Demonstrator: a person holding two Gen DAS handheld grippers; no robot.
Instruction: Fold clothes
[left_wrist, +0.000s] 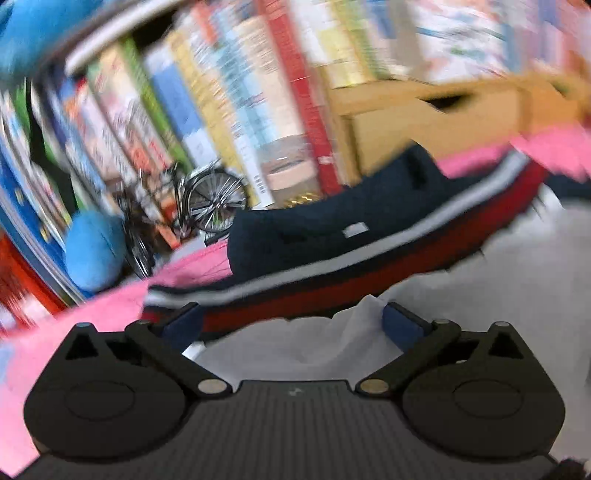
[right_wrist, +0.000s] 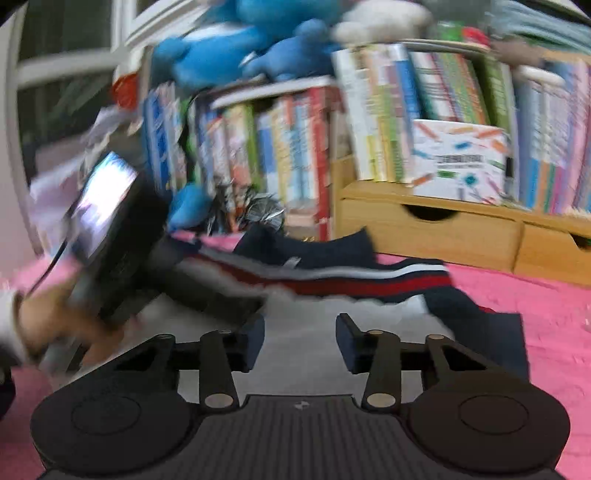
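White garment with navy, white and red striped band (left_wrist: 332, 284) seen lying crosswise directly ahead of left claw (left_wrist: 291, 325), nearer one; both claws seen released, right claw (right_wrist: 300, 341) empty.

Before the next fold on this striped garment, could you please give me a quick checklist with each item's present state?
1. Left gripper open with white cloth between its pads: ok.
2. Right gripper jaws apart, nothing pinched: ok.
3. Garment lying flat on the pink cover: not ok, its navy part is bunched at the back.
4. Both grippers at the same garment: ok, the left one shows in the right view.
5. Sharp picture for aiming: not ok, both views are blurred.
6. Left pads pressing the cloth: cannot tell.
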